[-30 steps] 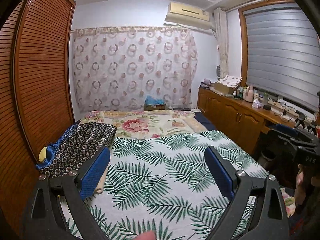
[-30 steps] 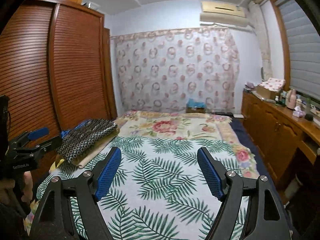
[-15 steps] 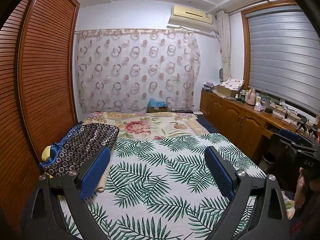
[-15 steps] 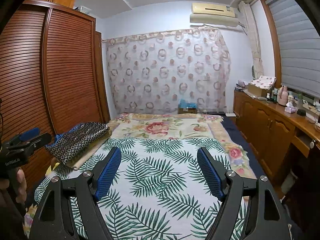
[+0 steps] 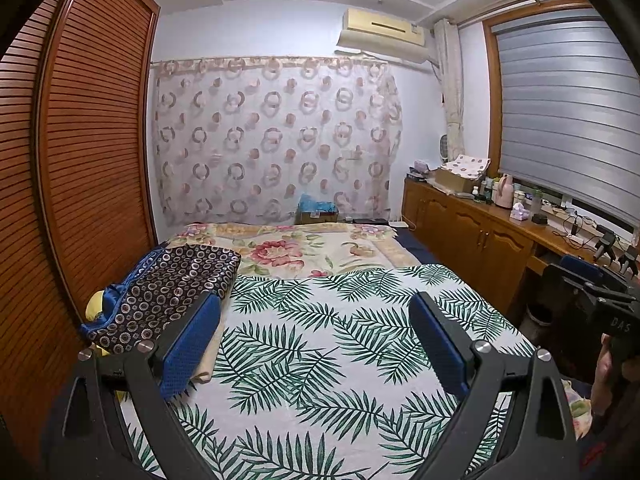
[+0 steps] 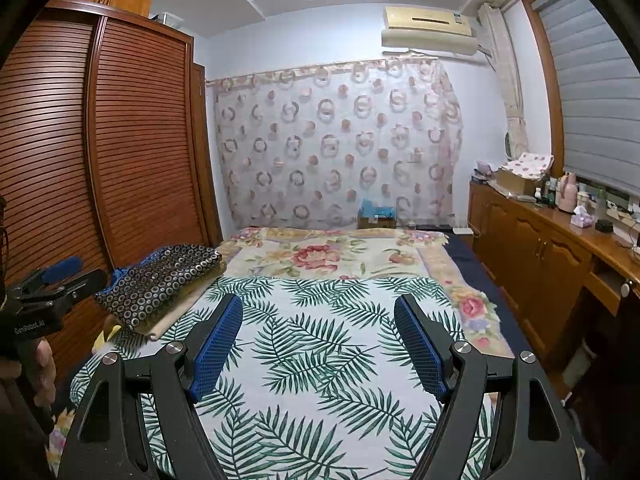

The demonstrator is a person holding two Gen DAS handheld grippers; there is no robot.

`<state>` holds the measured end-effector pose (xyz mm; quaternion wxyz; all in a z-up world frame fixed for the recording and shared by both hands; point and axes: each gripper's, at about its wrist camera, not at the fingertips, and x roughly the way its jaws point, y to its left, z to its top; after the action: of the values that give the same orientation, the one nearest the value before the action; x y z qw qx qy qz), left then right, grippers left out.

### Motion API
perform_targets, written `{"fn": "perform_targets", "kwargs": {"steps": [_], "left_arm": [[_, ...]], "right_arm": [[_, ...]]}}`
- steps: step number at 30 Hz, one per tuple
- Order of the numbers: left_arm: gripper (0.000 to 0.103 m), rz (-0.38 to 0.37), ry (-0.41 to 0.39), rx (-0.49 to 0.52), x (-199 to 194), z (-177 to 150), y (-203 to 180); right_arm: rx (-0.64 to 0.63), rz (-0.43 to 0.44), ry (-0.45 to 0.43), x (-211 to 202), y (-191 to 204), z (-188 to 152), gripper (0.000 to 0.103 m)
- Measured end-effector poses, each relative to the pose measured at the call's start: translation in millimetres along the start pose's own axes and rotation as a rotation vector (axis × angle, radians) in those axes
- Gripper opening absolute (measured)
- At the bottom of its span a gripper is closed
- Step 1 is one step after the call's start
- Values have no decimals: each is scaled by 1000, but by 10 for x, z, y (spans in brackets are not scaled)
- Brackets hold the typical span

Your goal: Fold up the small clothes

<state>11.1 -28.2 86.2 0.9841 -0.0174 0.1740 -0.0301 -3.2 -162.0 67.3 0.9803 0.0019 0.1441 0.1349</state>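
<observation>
Both views raised slightly, left tongs (image 5: 316, 312) open, right tongs (image 6: 319, 314) open, empty

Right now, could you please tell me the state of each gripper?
Left gripper: open, holding nothing, above the leaf-print sheet.
Right gripper: open, holding nothing.

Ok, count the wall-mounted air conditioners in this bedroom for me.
1. The air conditioner hangs high on the far wall above the circle-print curtain, near the window-side corner. Walls behind the cameras are out of view.
</observation>
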Motion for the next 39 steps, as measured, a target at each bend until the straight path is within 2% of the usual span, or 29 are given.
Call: {"fn": "perform_targets", "kwargs": {"steps": [39], "left_arm": [[96, 2, -2, 5, 16, -28, 9]], "right_arm": [[-4, 9, 5, -38, -196, -16, 80]]}}
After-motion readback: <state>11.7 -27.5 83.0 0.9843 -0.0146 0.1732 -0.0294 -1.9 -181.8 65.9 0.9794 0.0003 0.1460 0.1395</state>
